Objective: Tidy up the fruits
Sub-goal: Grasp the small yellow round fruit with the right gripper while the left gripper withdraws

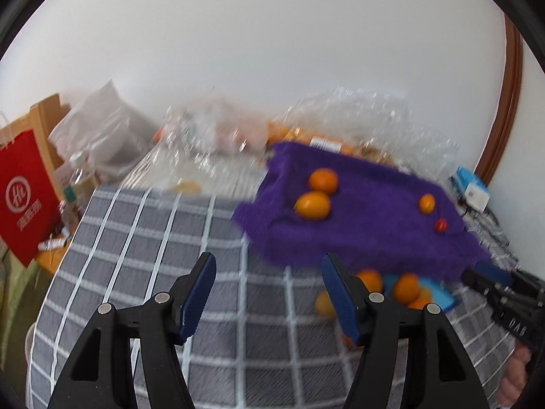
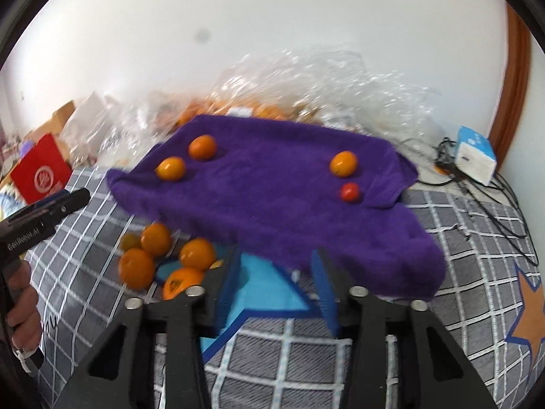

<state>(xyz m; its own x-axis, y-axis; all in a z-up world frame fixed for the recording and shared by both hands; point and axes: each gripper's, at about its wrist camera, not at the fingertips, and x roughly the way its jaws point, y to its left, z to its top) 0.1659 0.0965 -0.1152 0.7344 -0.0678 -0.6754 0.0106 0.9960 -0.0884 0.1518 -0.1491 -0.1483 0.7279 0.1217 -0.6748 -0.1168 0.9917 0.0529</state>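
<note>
A plain white wall (image 1: 272, 51) rises behind the grey checked bedspread (image 1: 153, 238).

A red bag (image 1: 25, 201) and white box (image 2: 475, 160) flank crumpled plastic (image 2: 323, 81)

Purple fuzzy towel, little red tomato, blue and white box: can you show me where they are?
Purple fuzzy towel (image 2: 272, 184): right wrist view, bare middle of the cloth.
Little red tomato (image 2: 349, 192): right wrist view, its round centre.
Blue and white box (image 2: 475, 160): right wrist view, its white front face.

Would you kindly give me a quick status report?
Both hand-held grippers open, empty. Four fruits on purple towel; orange pile beside it. Nothing blocking.
</note>
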